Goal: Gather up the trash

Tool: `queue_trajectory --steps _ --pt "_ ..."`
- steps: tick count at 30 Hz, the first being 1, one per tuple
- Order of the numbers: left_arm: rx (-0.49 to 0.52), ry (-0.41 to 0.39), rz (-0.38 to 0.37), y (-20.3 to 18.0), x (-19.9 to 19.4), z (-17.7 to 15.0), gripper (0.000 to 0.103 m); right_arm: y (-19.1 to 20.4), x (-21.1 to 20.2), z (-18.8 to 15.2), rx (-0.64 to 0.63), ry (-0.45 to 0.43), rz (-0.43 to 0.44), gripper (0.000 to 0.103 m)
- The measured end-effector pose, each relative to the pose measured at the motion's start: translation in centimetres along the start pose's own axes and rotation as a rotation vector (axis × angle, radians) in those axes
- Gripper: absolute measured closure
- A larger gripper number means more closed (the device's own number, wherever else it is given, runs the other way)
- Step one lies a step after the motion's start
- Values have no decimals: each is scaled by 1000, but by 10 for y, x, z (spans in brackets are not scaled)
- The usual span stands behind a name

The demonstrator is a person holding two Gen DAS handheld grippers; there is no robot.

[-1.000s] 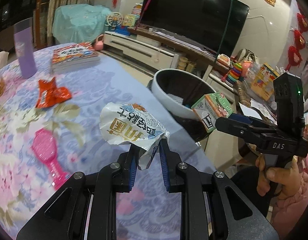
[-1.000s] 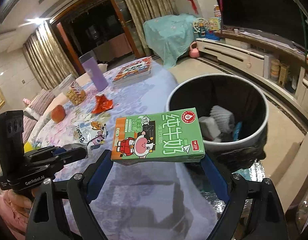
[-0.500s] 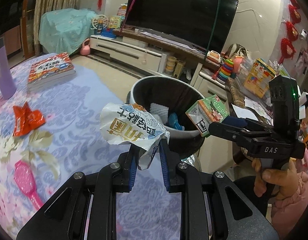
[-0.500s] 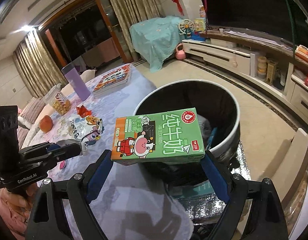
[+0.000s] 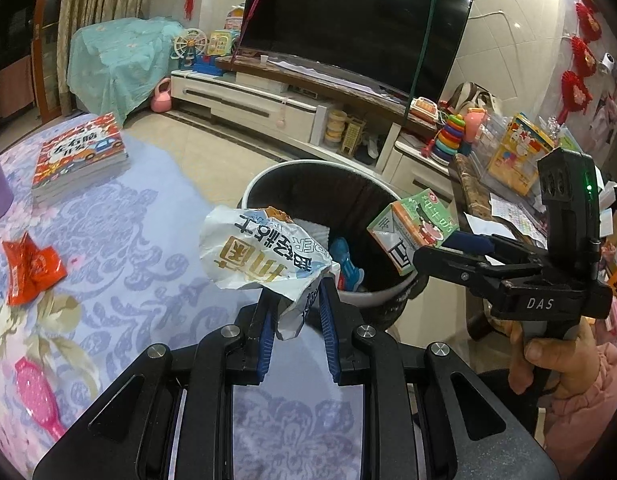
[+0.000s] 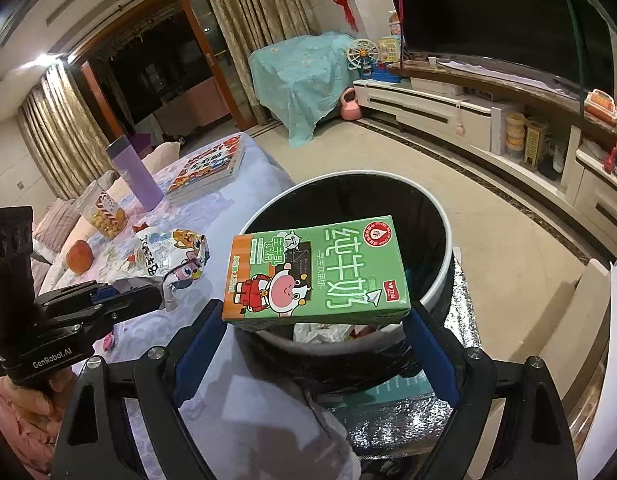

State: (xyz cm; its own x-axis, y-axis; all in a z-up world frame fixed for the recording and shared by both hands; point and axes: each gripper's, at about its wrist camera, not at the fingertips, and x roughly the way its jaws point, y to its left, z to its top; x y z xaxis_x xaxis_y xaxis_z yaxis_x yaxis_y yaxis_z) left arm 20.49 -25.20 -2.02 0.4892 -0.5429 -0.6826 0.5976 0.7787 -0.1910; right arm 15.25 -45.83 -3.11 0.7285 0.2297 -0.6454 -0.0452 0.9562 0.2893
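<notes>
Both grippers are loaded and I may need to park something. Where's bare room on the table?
Bare tablecloth lies between the red wrapper, the book stack and the trash bin. It is crowded near the purple bottle, snack jar and orange.

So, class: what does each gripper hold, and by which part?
Left gripper: crumpled wrapper, by its lower edge. Right gripper: green milk carton, across its two short ends.
</notes>
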Motion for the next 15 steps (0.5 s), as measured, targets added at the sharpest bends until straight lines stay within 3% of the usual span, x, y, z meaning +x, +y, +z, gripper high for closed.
queue_trajectory --steps 15 --pt "21 25 -10 -10 36 29 83 -15 12 16 -32 34 -27 13"
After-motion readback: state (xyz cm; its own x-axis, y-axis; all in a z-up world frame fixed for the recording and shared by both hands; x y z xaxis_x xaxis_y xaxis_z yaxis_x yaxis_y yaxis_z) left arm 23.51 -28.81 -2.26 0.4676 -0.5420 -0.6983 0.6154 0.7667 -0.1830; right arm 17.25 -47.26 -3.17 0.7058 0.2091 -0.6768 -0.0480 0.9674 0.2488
